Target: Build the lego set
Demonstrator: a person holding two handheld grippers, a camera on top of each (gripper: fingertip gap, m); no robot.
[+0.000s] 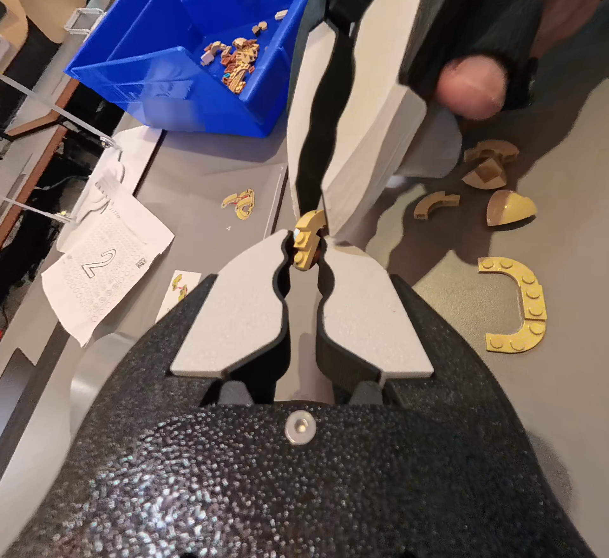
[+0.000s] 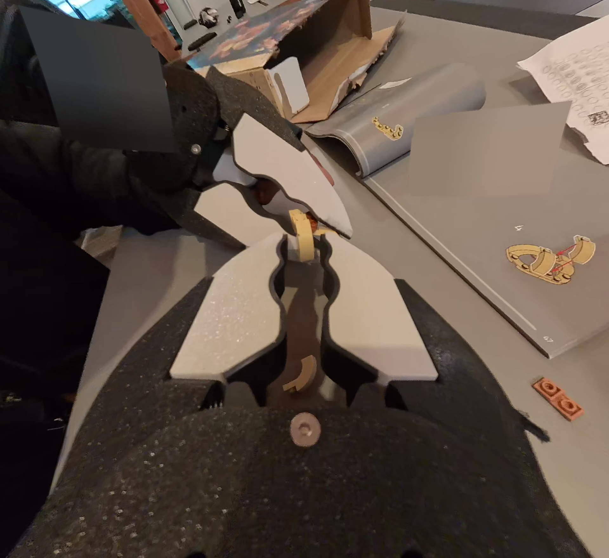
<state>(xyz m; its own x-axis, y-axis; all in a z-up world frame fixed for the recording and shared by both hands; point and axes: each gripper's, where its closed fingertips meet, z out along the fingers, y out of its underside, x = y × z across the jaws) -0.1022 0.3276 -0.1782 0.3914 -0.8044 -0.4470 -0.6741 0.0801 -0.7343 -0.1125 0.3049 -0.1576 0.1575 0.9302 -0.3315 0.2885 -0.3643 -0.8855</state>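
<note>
The left gripper (image 1: 304,250) pinches a small tan curved piece (image 1: 304,242) between its fingertips, and the right gripper (image 2: 303,247) closes narrowly on a tan arch piece (image 2: 304,240), meeting it tip to tip. To the right of the left gripper a gold C-shaped studded plate (image 1: 524,305) lies flat on the grey table (image 1: 560,410), with dome pieces (image 1: 509,207) beyond. Up and left of it stands a blue bin (image 1: 184,47) holding loose bricks (image 1: 239,62).

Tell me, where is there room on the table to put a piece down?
Bare grey table lies right of the gold C-shaped plate. Another free patch sits between the blue bin and the open booklet. It is crowded around the loose tan pieces.
</note>
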